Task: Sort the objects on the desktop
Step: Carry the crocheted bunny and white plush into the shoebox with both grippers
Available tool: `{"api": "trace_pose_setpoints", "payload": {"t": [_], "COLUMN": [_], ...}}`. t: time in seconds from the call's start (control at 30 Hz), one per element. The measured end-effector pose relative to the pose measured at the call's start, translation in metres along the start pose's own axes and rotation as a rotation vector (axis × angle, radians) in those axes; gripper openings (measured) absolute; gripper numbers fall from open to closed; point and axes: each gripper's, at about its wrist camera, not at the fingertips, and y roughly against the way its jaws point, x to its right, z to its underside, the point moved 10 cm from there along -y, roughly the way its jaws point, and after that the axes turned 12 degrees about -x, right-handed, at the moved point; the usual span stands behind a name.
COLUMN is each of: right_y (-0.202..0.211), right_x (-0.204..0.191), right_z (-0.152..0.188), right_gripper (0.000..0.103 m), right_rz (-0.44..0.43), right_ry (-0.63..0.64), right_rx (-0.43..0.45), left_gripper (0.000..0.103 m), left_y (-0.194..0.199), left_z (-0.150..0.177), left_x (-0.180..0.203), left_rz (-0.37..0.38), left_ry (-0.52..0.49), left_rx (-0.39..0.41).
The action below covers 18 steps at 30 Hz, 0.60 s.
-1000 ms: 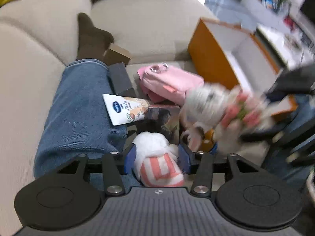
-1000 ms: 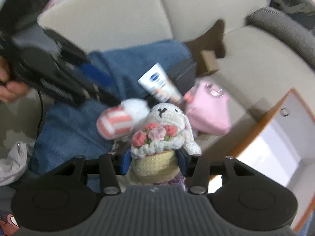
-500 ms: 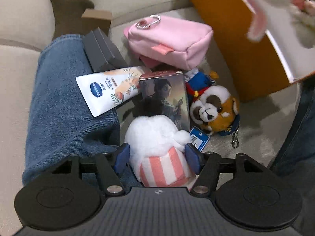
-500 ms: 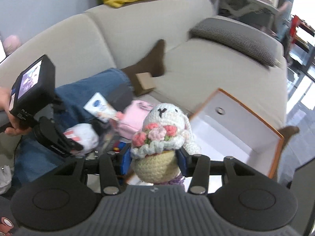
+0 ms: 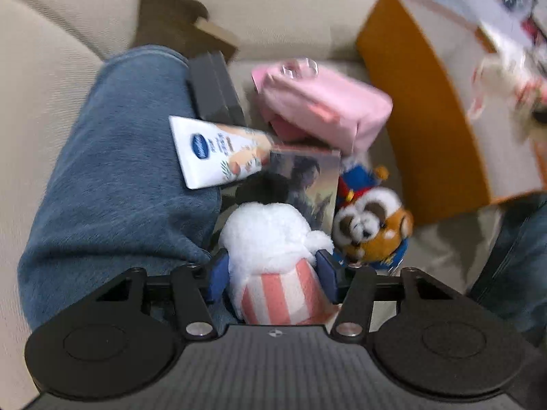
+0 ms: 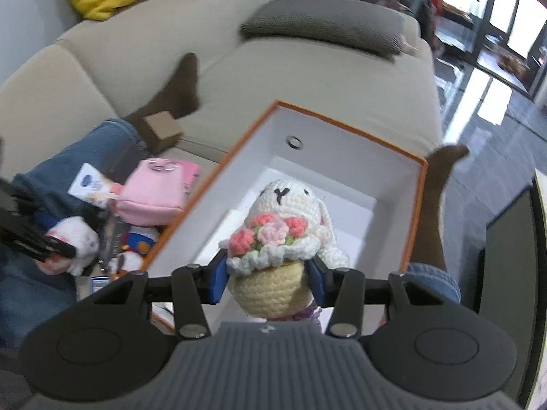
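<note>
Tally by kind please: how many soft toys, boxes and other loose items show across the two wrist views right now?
Soft toys: 4 – popcorn plush, crochet bunny, raccoon plush, blue plush
Boxes: 4 – orange box, grey box, small cardboard box, picture box
Pouches: 1 – pink pouch
Tubes: 1 – cream tube
Total: 10

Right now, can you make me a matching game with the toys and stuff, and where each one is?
Things:
1. White crocheted bunny with pink flowers
2. White plush with pink-striped bottom
3. Pink fabric pouch
4. White cream tube

Places:
A. leaning on the blue-jeans leg
B. in the left tongs
C. in the right tongs, over the orange box
D. beside the orange box

Pairs: 1-C, 2-B, 3-D, 4-A
</note>
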Motion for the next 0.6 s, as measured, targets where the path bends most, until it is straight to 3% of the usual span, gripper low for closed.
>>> {"api": "trace_pose_setpoints", "payload": {"t": [0.2,0.37,0.5,0.6], "right_y": [-0.006,-0.001,0.002,0.003], "right_x": [0.016,0.031,0.037,0.039], "right_z": [0.008,0.012,0.017,0.022], "right_gripper": [0.050,0.050,0.050,0.050], "right_rz": [0.012,-0.003,-0.027,-0.036], "right_ry": [-0.079,-0.180,-0.246,-0.273], "right_rx": [-0.016,-0.018,-0.028,-0.037], "left_gripper": [0.062,0.062,0.062,0.062], "left_y": [0.066,0.116,0.115,0.099], "left_z": [-0.005,-0.029,-0.055,-0.073], "left_x": [0.012,0.052,0.108,0.148], "left_rz": [0.177,0.310,0.421,0.455], "left_ry": [0.050,0.002,-0.081,-0.119], "left_rx": [0.230,0.385,0.376,0.343]}}
